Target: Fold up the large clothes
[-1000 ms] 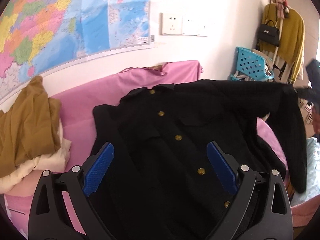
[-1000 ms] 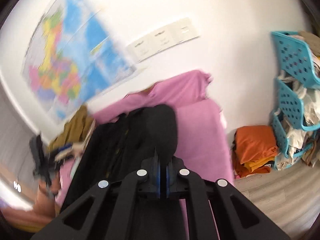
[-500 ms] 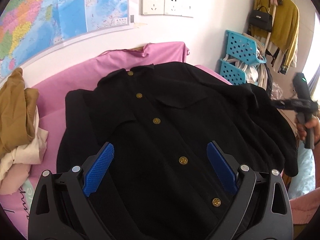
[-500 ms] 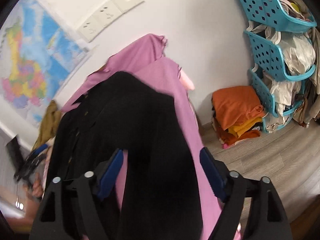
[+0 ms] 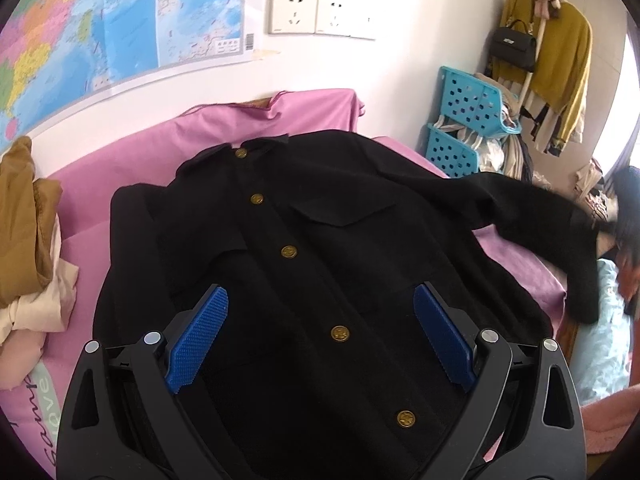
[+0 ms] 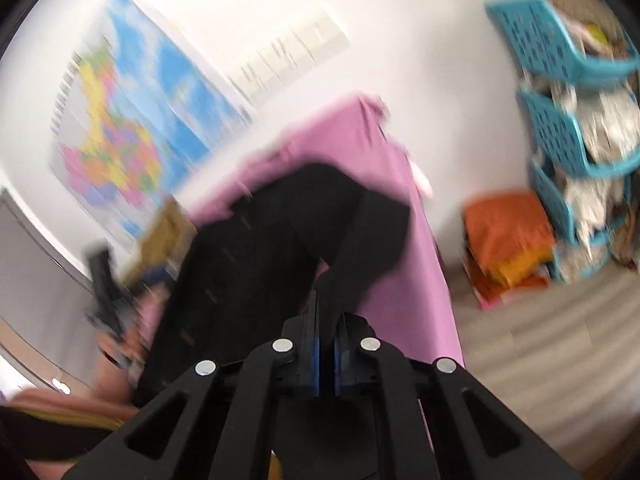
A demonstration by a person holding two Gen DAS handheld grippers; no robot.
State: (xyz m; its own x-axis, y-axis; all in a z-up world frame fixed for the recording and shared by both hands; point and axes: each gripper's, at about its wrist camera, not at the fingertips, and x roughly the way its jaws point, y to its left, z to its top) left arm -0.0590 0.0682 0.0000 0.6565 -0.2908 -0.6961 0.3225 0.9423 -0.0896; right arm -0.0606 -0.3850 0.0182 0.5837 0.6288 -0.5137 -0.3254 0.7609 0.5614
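A small room with a white wall, a colourful map [image 5: 120, 20] and two sockets, and a surface draped in pink cloth [image 5: 256, 120]. On it lies a large black jacket [image 5: 320, 240], front up, brass buttons running down the middle, collar toward the wall. The left gripper [image 5: 320, 336] hovers low over the jacket's lower front with its jaws wide and nothing between them. In the blurred right wrist view, the right gripper [image 6: 326, 354] has its jaws closed on the end of the jacket's sleeve [image 6: 352, 272], which stretches out past the edge of the pink cloth. This looks like the first fold: bringing the sleeve in. The next move calls for carrying that sleeve across onto the jacket's chest and laying it flat there, while the left gripper steadies the body.
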